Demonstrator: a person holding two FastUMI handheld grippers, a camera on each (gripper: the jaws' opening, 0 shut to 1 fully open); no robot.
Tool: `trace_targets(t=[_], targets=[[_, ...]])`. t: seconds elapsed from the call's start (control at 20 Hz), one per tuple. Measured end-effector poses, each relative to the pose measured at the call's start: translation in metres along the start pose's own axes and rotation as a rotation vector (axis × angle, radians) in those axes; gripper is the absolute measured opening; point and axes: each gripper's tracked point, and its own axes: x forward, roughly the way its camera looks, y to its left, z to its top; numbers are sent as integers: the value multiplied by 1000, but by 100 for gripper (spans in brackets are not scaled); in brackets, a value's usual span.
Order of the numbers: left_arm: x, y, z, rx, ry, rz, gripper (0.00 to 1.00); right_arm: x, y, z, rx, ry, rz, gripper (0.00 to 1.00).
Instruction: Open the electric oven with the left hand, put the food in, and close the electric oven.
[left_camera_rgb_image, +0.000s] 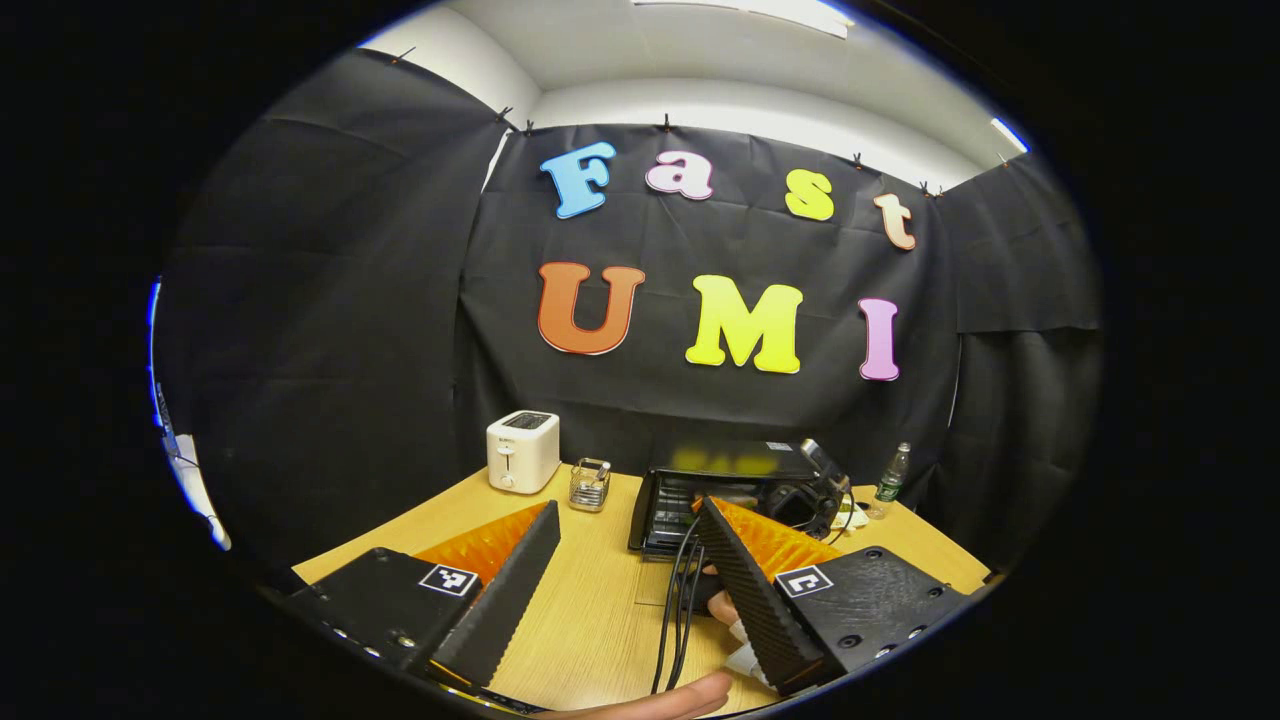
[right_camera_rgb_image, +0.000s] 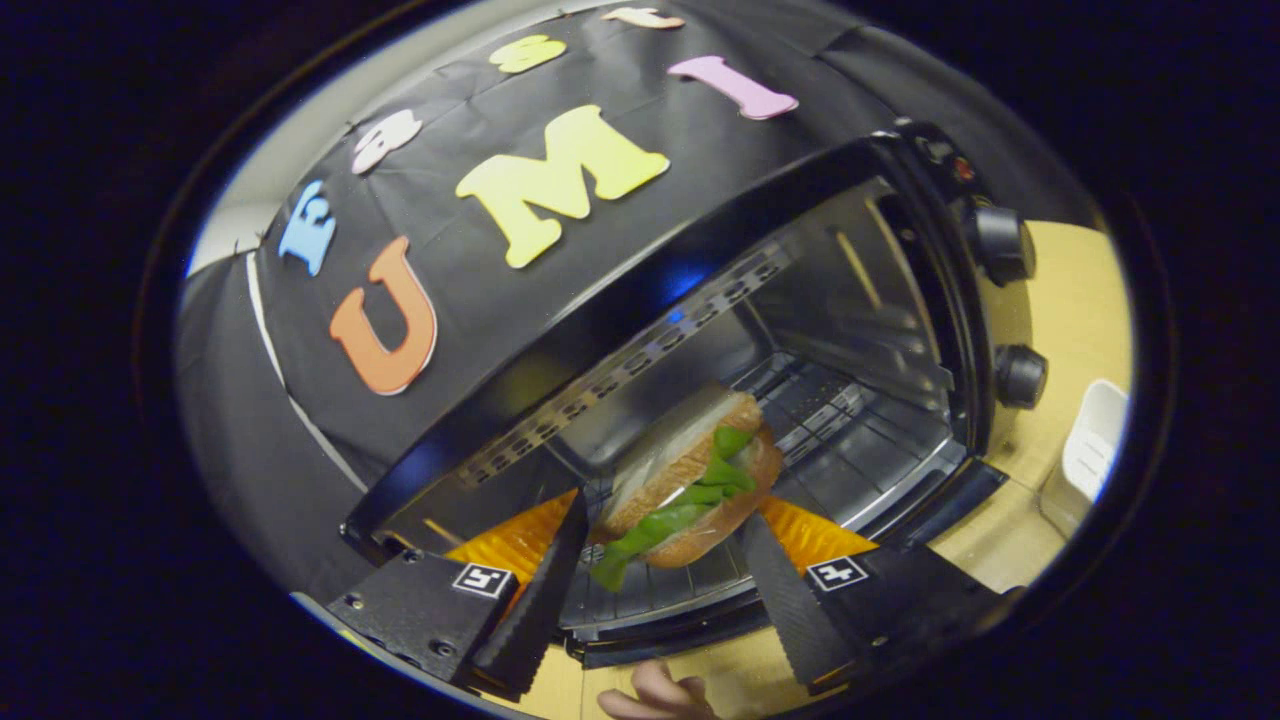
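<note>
The black electric oven (right_camera_rgb_image: 930, 330) stands with its door down and its wire rack (right_camera_rgb_image: 850, 420) showing. A sandwich (right_camera_rgb_image: 690, 480) with green lettuce rests tilted on the front of the rack. My right gripper (right_camera_rgb_image: 665, 505) is open at the oven's mouth, its fingertips spread wide on either side of the sandwich's near end. Farther back, my left gripper (left_camera_rgb_image: 628, 503) is open and holds nothing. It hangs over the table and faces the open oven (left_camera_rgb_image: 720, 470) from a distance.
A white toaster (left_camera_rgb_image: 522, 450) and a small glass holder (left_camera_rgb_image: 590, 485) stand left of the oven on the wooden table (left_camera_rgb_image: 600, 590). A bottle (left_camera_rgb_image: 893, 472) stands at its right. Black cables (left_camera_rgb_image: 678, 600) run toward me. A white plastic object (right_camera_rgb_image: 1090, 450) lies beside the oven's knobs (right_camera_rgb_image: 1020, 375).
</note>
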Motion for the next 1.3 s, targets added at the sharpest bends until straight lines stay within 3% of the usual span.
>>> trace_targets(t=[0.05,0.1,0.15,0.2,0.4,0.75,0.8,0.85,0.9,1.25,1.3], targets=[[0,1,0,-1,1,0,92,2,0,-3,-34,29,-3,95],[-1,2,0,0,1,1,92,3,1,-7,-67,53,-5,83],[-1,2,0,0,0,2,92,3,0,-10,-112,82,-17,97],[-1,3,1,-1,0,2,92,5,1,-12,-155,102,-30,98],[-2,7,0,-6,3,6,92,3,-11,-23,-337,199,-91,100],[-7,17,2,12,2,40,92,-29,-14,-29,-473,343,-161,100],[-8,19,0,13,4,45,92,-37,-15,-29,-482,374,-177,100],[-9,19,-1,12,5,43,92,-43,-16,-30,-480,398,-179,91],[-10,19,-1,12,7,43,92,-48,-17,-28,-470,405,-176,100],[-7,18,-5,29,19,35,92,-109,-3,6,-383,327,-62,100],[-6,17,-7,37,23,35,92,-123,2,17,-380,293,-41,91]])
